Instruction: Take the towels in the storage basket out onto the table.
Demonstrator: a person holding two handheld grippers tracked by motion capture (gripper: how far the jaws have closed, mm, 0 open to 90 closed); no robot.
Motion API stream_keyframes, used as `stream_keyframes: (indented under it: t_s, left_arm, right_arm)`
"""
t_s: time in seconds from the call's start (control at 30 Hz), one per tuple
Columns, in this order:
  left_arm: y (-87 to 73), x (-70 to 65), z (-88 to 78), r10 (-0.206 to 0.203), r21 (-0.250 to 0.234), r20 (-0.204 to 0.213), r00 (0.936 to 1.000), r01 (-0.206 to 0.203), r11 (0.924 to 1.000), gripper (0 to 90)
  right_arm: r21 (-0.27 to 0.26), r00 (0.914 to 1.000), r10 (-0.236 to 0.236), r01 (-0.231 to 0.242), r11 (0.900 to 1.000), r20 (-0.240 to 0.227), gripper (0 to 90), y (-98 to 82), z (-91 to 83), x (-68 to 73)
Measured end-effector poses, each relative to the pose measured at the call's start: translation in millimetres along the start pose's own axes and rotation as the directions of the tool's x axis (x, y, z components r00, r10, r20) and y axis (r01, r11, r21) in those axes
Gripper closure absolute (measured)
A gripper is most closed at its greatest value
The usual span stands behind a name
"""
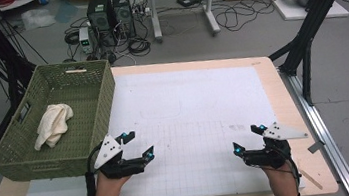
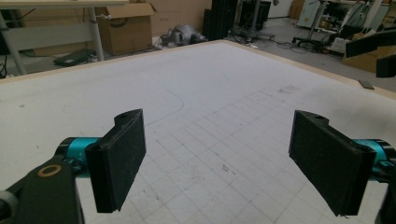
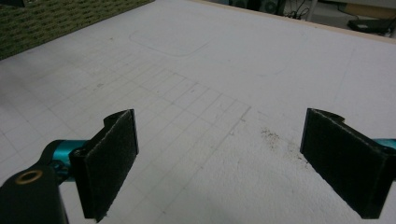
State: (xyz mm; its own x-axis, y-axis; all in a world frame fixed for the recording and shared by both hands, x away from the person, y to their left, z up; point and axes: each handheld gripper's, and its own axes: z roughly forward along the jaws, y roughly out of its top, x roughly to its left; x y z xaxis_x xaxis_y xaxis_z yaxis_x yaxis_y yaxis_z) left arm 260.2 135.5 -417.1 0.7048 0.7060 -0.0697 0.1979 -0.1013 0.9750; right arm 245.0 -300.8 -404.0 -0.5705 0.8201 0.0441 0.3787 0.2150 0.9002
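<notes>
High view: the left gripper (image 1: 138,145) hovers over the near left of the white mat (image 1: 198,100), jaws apart and empty. The green basket (image 1: 106,93) stands just to its left, with a cream towel (image 1: 54,124) lying inside, well apart from the jaws. The right gripper (image 1: 246,140) hovers over the near right of the mat, jaws also apart with nothing between them.

Left gripper view: both pads (image 2: 119,158) stand wide, bare gridded mat ahead of them.

Right gripper view: pads (image 3: 109,161) spread wide over bare mat; the basket's wall lies far ahead to the left.

Judging by this, the towel is stowed and nothing lies out, so the work looks finished or not begun.
</notes>
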Motion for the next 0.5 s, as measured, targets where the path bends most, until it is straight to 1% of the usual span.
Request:
stream_keyframes:
  t_s: [0.07,0.1,0.17,0.3,0.43,0.5]
  left_arm:
    - [0.1,-0.2,0.2,0.0,0.002,0.004,1.0,0.0,1.0,19.2]
    - [0.4,-0.7,0.7,-0.005,0.002,0.007,1.0,0.005,1.0,19.2]
    - [1.1,-1.4,0.7,-0.002,0.006,0.009,1.0,0.002,1.0,19.2]
    - [4.7,-3.8,-1.0,-0.005,0.001,0.017,0.9998,0.005,1.0,19.2]
    - [8.5,-5.7,-2.9,0.004,-0.004,0.017,0.9998,-0.004,1.0,19.2]
    - [10.9,-6.3,-4.1,-0.002,-0.007,0.018,0.9998,0.002,1.0,19.2]
  right_arm:
    - [-0.016,0.9999,0.012,-0.012,1.0,-0.009,10.6,1.6,-1.1,0.0]
    - [-0.016,0.9999,0.012,-0.012,1.0,-0.009,10.6,1.6,-1.1,0.0]
    - [-0.014,0.9999,0.014,-0.014,1.0,-0.003,10.6,2.6,-1.2,0.7]
    - [-0.004,1.0,0.003,-0.003,1.0,0.0,10.6,3.9,0.2,2.5]
    - [-0.01,1.0,-0.007,0.007,1.0,0.002,10.6,5.5,1.8,5.4]
    - [-0.012,0.9998,-0.018,0.018,1.0,0.007,10.6,5.7,2.2,6.1]
